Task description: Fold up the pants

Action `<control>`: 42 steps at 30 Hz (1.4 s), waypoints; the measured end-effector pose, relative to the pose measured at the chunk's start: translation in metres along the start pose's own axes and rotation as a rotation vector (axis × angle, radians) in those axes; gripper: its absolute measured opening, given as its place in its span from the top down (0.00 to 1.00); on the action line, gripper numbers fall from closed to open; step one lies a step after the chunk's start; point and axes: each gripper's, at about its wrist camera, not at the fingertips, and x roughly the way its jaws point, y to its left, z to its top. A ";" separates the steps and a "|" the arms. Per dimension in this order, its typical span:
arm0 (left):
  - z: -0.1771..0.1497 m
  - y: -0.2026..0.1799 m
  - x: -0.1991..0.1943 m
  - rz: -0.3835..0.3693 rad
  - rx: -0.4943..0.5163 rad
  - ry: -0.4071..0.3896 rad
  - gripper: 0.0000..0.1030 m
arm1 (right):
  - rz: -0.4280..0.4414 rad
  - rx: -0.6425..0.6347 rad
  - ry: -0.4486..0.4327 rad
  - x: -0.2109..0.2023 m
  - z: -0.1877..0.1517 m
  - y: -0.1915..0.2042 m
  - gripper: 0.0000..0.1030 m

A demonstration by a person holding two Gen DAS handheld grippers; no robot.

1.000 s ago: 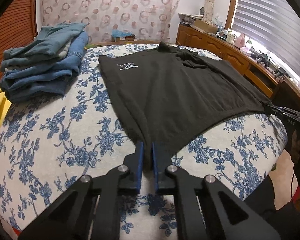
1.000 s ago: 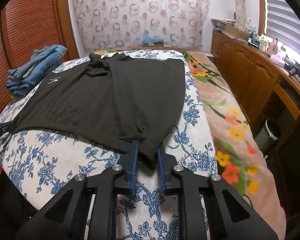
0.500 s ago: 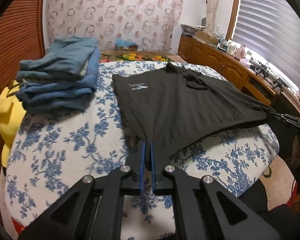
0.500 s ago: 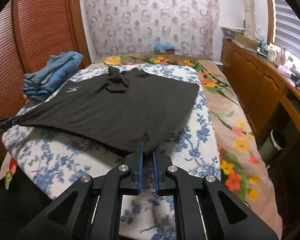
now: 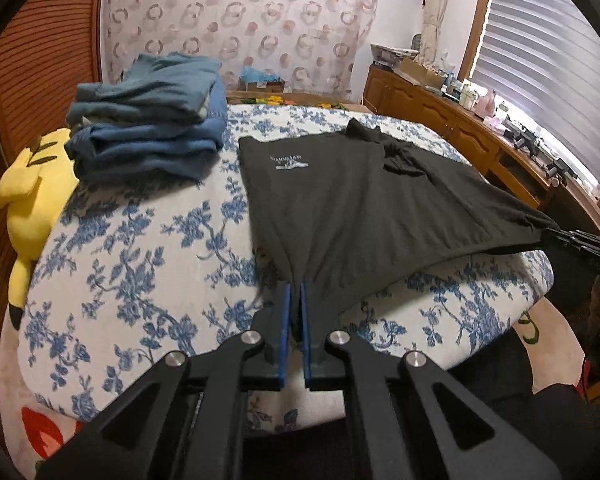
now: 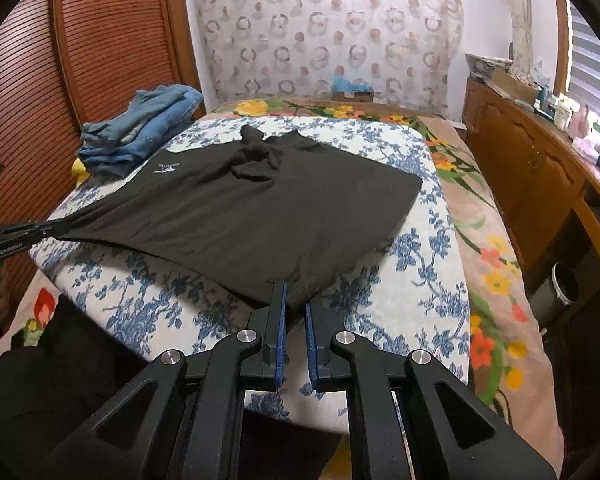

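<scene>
A black pair of pants (image 5: 360,208) with a small white logo lies spread on the blue-flowered bed cover (image 5: 140,264); it also shows in the right wrist view (image 6: 252,216). My left gripper (image 5: 296,292) is shut on its near left corner and holds that corner lifted off the cover. My right gripper (image 6: 294,292) is shut on the near right corner, also lifted. Each gripper shows at the edge of the other's view, the right gripper (image 5: 572,238) and the left gripper (image 6: 24,234). The far end of the pants is bunched.
A stack of folded blue jeans (image 5: 148,120) sits at the bed's far left, also in the right wrist view (image 6: 140,132). A yellow plush toy (image 5: 32,192) lies beside it. Wooden cabinets (image 6: 540,168) line the right wall. A bin (image 6: 560,288) stands by the bed.
Both grippers have pulled back toward me and risen, lifting the near edge of the pants off the cover and drawing it taut between them.
</scene>
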 end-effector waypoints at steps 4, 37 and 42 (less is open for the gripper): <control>-0.004 -0.004 0.008 0.003 0.010 0.019 0.99 | 0.000 0.024 0.004 0.002 -0.005 -0.006 0.89; 0.036 -0.059 -0.005 -0.128 0.115 -0.065 1.00 | -0.054 0.080 -0.060 0.027 0.004 -0.039 0.62; 0.049 -0.089 0.011 -0.167 0.169 -0.051 1.00 | -0.051 0.076 -0.055 0.032 -0.003 -0.039 0.62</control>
